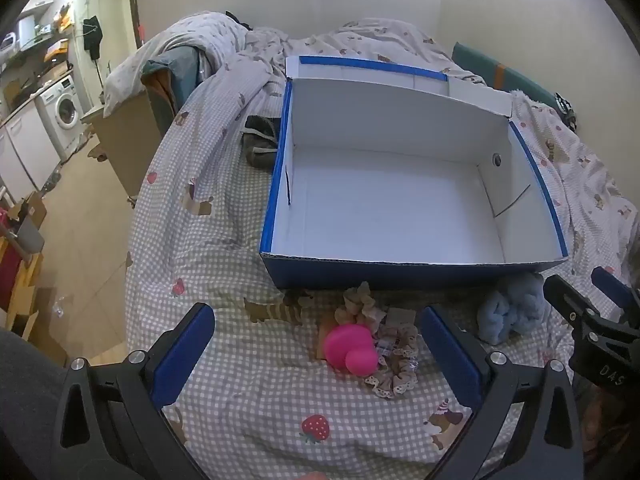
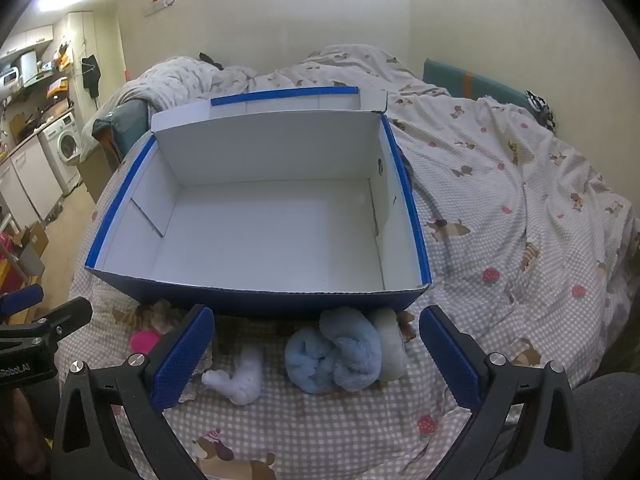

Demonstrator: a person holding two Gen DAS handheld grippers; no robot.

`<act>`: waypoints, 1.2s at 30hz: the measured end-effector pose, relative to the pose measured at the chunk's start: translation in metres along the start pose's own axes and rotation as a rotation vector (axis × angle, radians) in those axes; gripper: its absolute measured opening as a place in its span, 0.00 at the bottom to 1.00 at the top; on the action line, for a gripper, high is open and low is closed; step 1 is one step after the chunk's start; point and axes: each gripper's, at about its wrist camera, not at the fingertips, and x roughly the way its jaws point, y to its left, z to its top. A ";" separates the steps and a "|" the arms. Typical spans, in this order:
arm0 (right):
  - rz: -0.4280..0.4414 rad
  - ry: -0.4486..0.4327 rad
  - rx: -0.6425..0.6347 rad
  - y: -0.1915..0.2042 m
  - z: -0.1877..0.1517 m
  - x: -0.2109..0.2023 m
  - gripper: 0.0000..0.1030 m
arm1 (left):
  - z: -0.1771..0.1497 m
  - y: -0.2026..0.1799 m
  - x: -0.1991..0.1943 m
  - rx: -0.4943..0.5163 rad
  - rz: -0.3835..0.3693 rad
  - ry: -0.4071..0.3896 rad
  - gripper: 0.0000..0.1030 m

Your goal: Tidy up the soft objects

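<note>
An open blue cardboard box [image 1: 400, 268] with a white empty inside stands on the bed; it also shows in the right wrist view [image 2: 256, 300]. In front of it lie a pink soft toy [image 1: 350, 346], beige lace scrunchies [image 1: 394, 368], a fluffy light-blue bundle [image 2: 336, 352] [image 1: 508, 316], a cream fluffy piece [image 2: 390, 344] and a small white sock-like piece [image 2: 244, 380]. My left gripper [image 1: 316, 352] is open above the pink toy. My right gripper [image 2: 316, 352] is open above the blue bundle. Neither holds anything.
The bed has a checked sheet [image 1: 248, 392] with dog and strawberry prints and a crumpled duvet [image 2: 500, 152] behind and right of the box. A dark garment [image 1: 260, 140] lies left of the box. The bed's left edge drops to a floor with a washing machine [image 1: 64, 112].
</note>
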 end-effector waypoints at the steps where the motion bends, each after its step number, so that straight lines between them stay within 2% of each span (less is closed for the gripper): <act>1: 0.000 0.000 0.001 0.000 0.000 0.000 1.00 | 0.000 0.000 0.000 0.000 -0.001 -0.001 1.00; 20: -0.001 -0.013 0.006 0.001 0.000 -0.001 1.00 | 0.000 0.001 -0.008 0.002 0.008 -0.027 1.00; 36: -0.001 -0.010 -0.006 0.003 0.003 -0.001 1.00 | 0.000 -0.002 -0.011 0.022 0.052 -0.052 1.00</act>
